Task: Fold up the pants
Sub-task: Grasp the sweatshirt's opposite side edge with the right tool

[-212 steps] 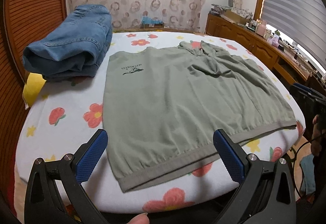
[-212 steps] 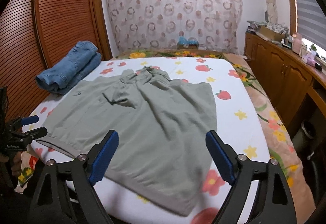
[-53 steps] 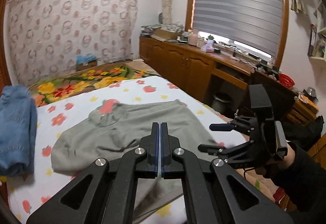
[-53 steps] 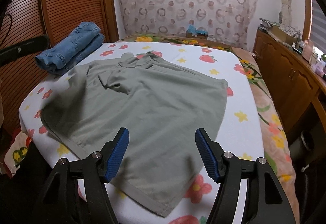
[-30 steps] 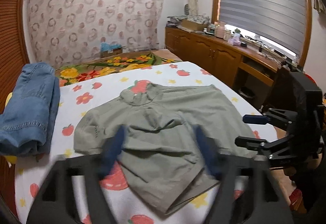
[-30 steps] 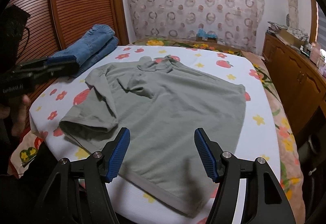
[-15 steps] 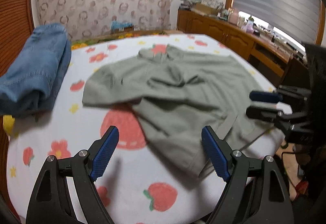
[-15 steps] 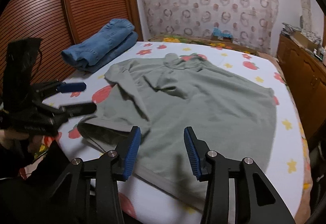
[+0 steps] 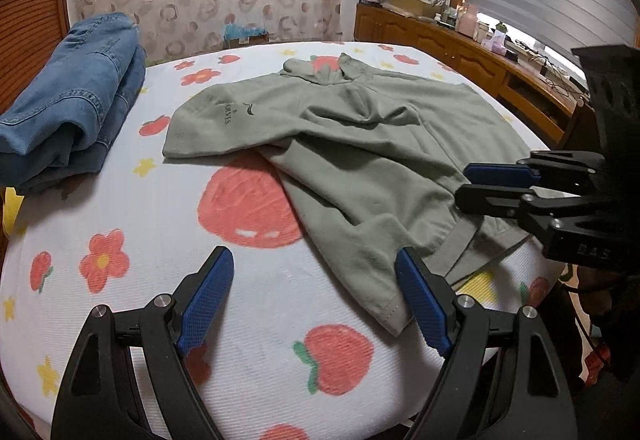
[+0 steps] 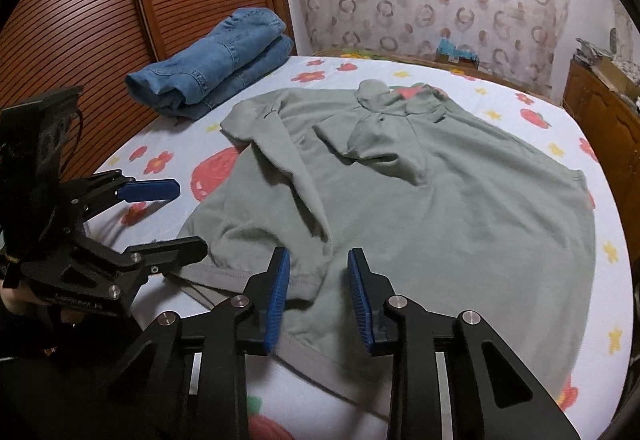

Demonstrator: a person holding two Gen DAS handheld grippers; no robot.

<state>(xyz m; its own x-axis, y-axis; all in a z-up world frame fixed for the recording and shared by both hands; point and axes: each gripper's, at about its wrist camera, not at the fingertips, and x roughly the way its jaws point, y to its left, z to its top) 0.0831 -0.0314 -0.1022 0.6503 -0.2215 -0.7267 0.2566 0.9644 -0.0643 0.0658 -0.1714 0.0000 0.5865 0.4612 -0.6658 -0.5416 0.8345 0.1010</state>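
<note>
Presently, item by item. Left gripper (image 9: 316, 290): jaws spread wide, nothing between them, hovering above the bed (image 9: 120, 208) beside the near folded corner of the grey-green garment (image 9: 360, 160); whether its right pad touches that corner cannot be told. Right gripper (image 10: 318, 288): jaws narrow but apart, having just been closing; the garment's near hem lies under and between them, pads not seen pressing it. Grey-green garment (image 10: 440, 208): spread over the middle of the bed, collar at the far end, its left side folded over toward the centre. Blue jeans (image 9: 68, 96): folded stack at the bed's far left edge, apart from the garment. Change: at the start the garment lay flat and unfolded; a second ago the right gripper's jaws stood far wider.
</note>
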